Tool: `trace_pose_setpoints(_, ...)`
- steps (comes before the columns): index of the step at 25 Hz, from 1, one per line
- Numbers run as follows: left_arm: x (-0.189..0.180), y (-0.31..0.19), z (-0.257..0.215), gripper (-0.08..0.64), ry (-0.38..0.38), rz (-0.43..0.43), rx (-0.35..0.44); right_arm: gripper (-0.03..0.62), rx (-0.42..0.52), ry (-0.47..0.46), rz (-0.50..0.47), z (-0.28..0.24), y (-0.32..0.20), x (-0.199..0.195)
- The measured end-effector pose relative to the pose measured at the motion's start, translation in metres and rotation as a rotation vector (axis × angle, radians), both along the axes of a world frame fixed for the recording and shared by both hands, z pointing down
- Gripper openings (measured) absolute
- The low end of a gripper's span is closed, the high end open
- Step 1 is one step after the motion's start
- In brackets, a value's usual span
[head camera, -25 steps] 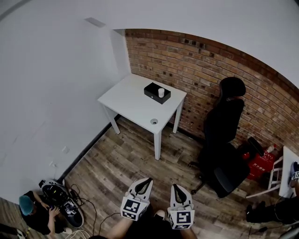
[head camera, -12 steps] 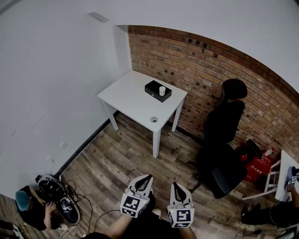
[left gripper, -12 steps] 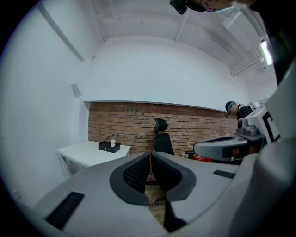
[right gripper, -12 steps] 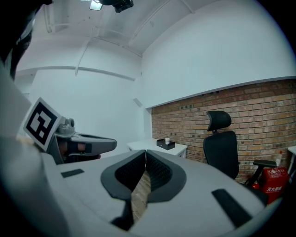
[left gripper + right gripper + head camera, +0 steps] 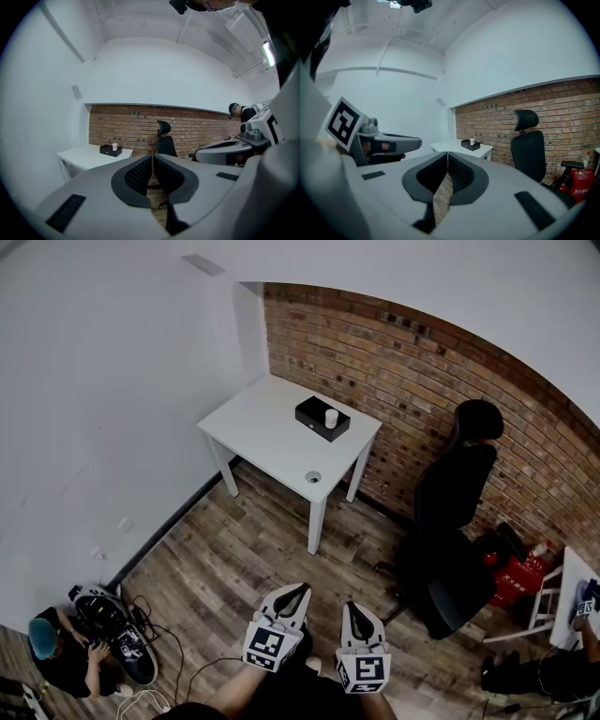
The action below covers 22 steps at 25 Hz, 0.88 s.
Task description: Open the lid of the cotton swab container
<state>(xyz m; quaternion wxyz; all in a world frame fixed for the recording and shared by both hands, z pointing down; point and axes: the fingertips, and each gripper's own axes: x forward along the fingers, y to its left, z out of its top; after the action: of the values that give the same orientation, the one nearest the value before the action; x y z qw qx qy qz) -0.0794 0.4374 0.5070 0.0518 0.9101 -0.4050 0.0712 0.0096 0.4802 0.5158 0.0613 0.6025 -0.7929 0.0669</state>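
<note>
A small white cotton swab container [image 5: 331, 417] stands on a black box [image 5: 322, 418] on the white table [image 5: 272, 442] by the brick wall, far across the room. In the gripper views the container [image 5: 115, 146] [image 5: 472, 141] is tiny and distant. My left gripper [image 5: 297, 591] and right gripper [image 5: 356, 609] hang side by side at the bottom of the head view, over the wooden floor. Both are shut with nothing between the jaws, well away from the table.
A black office chair [image 5: 457, 521] stands right of the table against the brick wall. A person crouches at the lower left [image 5: 58, 655] among cables and gear. A red object [image 5: 518, 577] and another white table [image 5: 574, 596] sit at the far right.
The head view has shifted slightly, so the table and chair sit a little further right in the frame. Both grippers stay shut and side by side.
</note>
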Motion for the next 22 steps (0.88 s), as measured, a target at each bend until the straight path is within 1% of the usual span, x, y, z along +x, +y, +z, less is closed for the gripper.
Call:
trace_pose_setpoints(11, -0.004, -0.042, 0.010, 0.023, -0.004, 0.007, -0.027, 0.020, -0.025, -0.007, -0.008, 0.005, -0.042, -0.006)
trace_pose_setpoints(22, 0.013, -0.114, 0.020, 0.023, -0.003, 0.015, -0.051, 0.020, -0.046, -0.004, -0.004, 0.009, -0.111, 0.010)
